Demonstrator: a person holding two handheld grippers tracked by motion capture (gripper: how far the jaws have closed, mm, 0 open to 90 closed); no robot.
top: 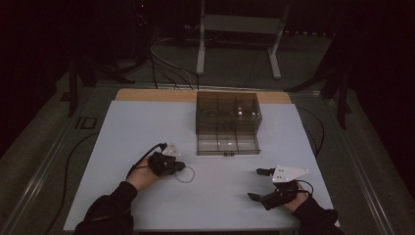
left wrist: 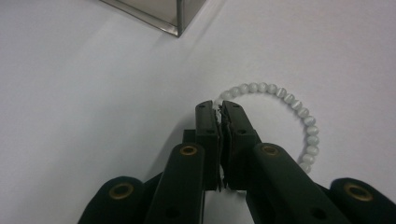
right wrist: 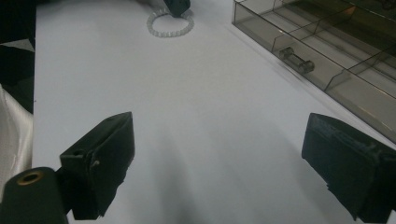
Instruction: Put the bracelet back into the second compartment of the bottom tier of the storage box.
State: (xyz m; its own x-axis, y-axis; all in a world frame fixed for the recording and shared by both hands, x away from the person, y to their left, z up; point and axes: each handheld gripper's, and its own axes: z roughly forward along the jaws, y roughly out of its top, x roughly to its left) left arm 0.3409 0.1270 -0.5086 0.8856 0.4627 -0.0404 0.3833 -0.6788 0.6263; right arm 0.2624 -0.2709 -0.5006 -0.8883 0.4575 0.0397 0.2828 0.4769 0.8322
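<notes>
Black jaws of my left gripper (left wrist: 219, 108) sit closest to the lens in the left gripper view, clenched on the white bead bracelet (left wrist: 299, 112). Jaws pressed together, one short stretch of the beads pinched at the tips. Rest of the loop curves away to one side of the jaws, flat on the white table (left wrist: 93, 93). No earlier frame to compare.

Landmark: the smoky clear drawer box (top: 228, 112). From the high view it stands at the far middle of the table, its bottom drawer (top: 227, 144) pulled out toward me. Drawer is split into compartments; can't tell what is in them. A small handle shows on the drawer front in the right gripper view.

Bracelet (top: 185, 175) lies on the near side of the box, a bit left of the open drawer, near it but not touching. Left gripper (top: 180, 167) is on the bracelet's left edge, my hand behind it.

Right gripper (top: 254, 185) rests on the near side of the box too, off to the right of the drawer, well apart from the bracelet. Its jaws are spread wide, nothing between them, just bare table. In the right gripper view the bracelet (right wrist: 170, 24) shows far off with the left gripper's tip on it.
</notes>
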